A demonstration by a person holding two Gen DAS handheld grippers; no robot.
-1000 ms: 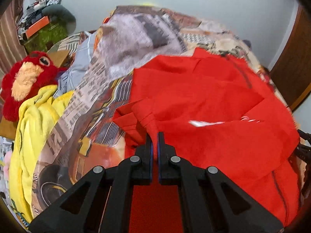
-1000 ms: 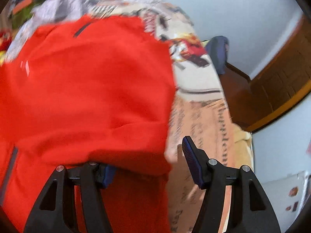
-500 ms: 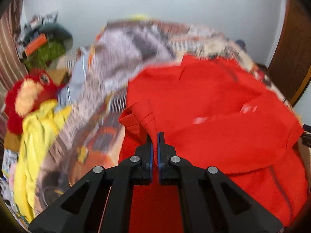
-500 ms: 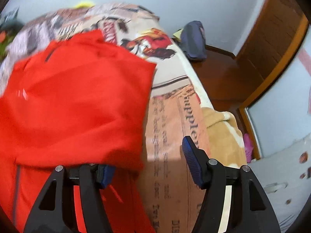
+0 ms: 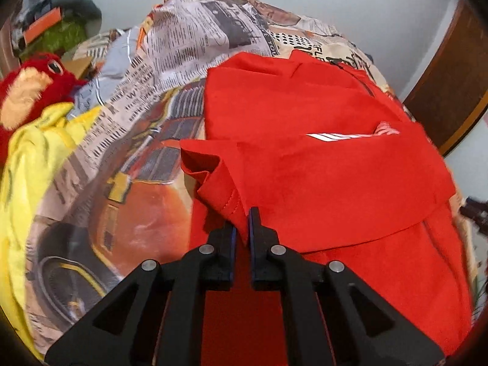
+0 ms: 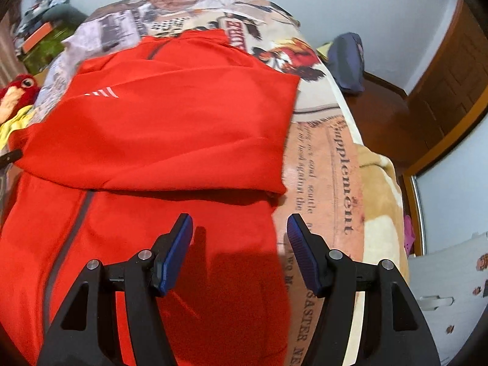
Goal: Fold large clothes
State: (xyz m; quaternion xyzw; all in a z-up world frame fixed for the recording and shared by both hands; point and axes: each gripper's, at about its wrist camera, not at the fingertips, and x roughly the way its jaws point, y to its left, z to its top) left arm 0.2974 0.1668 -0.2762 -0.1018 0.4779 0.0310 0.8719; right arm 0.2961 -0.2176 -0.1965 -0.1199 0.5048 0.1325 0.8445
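Note:
A large red garment [image 5: 320, 164] with small white stripes lies on a bed, its upper layer folded over the lower part. My left gripper [image 5: 241, 222] is shut on a bunched fold of the red fabric at its left edge. In the right wrist view the same red garment [image 6: 170, 122] spreads across the bed. My right gripper [image 6: 239, 238] is open and empty, hovering above the lower red layer near its right edge, just in front of the folded flap.
The bed has a newspaper-print cover [image 5: 128, 164], which also shows in the right wrist view [image 6: 323, 164]. A yellow cloth [image 5: 30, 158] and a red plush toy [image 5: 27, 88] lie at the left. A dark blue bag [image 6: 347, 61] and a wooden door [image 6: 451, 70] are on the right.
My right gripper has let go of the garment's edge and drawn back, so both its fingers show free. The folded flap now lies flat. My left gripper stays shut on the fabric.

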